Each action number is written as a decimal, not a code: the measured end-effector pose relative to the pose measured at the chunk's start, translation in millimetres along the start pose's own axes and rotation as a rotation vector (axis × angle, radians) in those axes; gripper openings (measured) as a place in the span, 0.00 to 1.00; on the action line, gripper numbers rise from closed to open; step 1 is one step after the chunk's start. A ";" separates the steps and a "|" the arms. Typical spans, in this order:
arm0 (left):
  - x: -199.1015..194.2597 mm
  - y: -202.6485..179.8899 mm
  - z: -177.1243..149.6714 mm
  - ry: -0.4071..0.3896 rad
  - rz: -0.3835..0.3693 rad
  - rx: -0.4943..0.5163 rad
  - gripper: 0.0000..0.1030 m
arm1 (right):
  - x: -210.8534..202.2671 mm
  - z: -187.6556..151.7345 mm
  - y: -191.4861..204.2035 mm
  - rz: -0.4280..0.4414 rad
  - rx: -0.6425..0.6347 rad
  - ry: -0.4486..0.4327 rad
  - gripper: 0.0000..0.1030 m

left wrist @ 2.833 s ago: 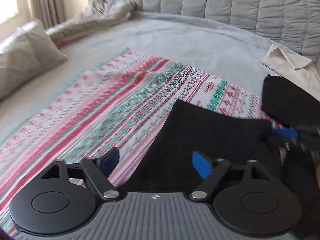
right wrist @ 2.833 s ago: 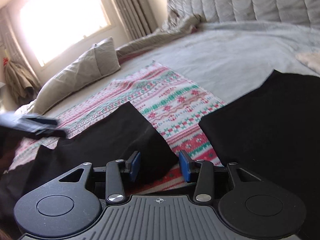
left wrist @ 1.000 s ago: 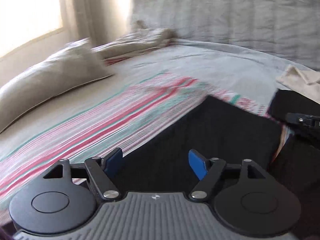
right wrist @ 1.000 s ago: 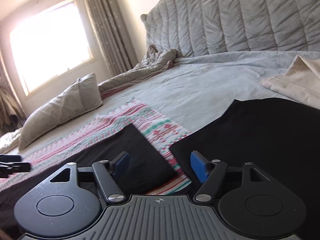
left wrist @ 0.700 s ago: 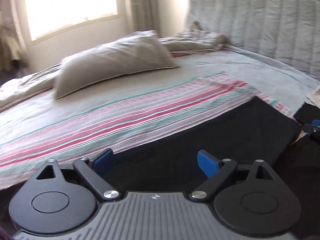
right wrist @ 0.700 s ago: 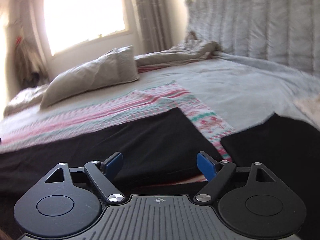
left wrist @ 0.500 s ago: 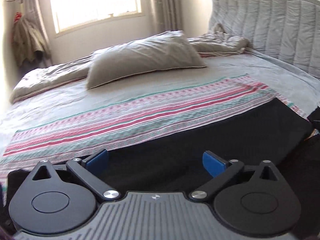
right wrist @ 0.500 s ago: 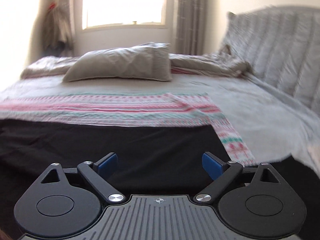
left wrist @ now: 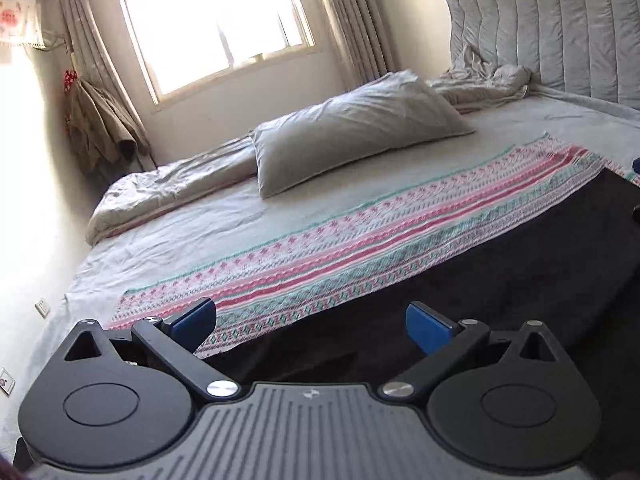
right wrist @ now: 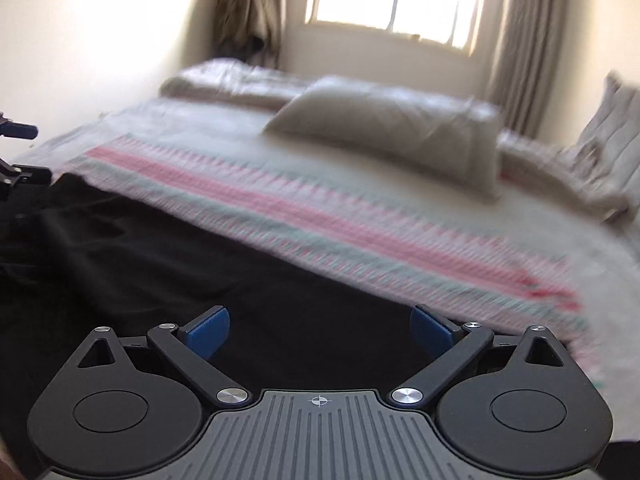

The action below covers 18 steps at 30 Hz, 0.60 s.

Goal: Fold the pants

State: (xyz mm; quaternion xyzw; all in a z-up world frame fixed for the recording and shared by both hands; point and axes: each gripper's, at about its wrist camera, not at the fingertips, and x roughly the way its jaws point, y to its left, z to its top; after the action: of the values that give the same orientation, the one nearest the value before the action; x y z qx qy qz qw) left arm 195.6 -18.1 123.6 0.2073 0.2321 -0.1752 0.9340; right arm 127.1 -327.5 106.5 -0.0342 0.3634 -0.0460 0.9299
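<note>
The black pants (left wrist: 480, 272) lie spread lengthwise on a pink, green and white patterned cloth (left wrist: 360, 240) on the bed. My left gripper (left wrist: 310, 320) hovers over the pants' near edge, open wide, with nothing between its blue pads. In the blurred right wrist view, the pants (right wrist: 160, 264) fill the lower left, beside the patterned cloth (right wrist: 320, 220). My right gripper (right wrist: 320, 328) is above them with its jaws opening and empty. The left gripper's blue tip (right wrist: 16, 132) shows at that view's left edge.
A grey pillow (left wrist: 352, 136) lies beyond the cloth, with a crumpled blanket (left wrist: 160, 188) to its left. The padded headboard (left wrist: 560, 32) stands at the right, a bright window (left wrist: 216, 28) on the far wall. Clothes (left wrist: 96, 128) hang in the corner.
Both grippers have swung left along the pants, away from the headboard and toward the window. Both pairs of jaws have spread wider. Neither holds any cloth.
</note>
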 end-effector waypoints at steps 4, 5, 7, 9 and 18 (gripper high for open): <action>24.1 18.6 -5.9 0.077 -0.091 -0.015 1.00 | 34.9 21.4 10.5 0.089 0.021 0.083 0.96; 31.5 21.9 -9.2 0.110 -0.135 -0.023 1.00 | 42.8 26.9 12.2 0.111 0.031 0.089 0.98; 51.0 29.3 -12.3 0.161 -0.179 -0.053 1.00 | 56.8 38.2 12.9 0.136 0.072 0.100 1.00; 63.9 38.1 -19.2 0.177 -0.202 -0.049 1.00 | 78.5 46.5 4.2 0.150 0.144 0.151 1.00; 126.9 42.6 -17.3 0.082 -0.291 0.085 1.00 | 145.0 52.0 12.4 0.147 -0.182 0.023 1.00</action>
State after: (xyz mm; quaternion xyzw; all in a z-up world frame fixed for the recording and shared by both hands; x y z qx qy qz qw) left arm 312.9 -3.0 58.3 0.2178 0.2902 -0.3097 0.8789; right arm 269.3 -329.6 46.0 -0.0910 0.3783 0.0551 0.9195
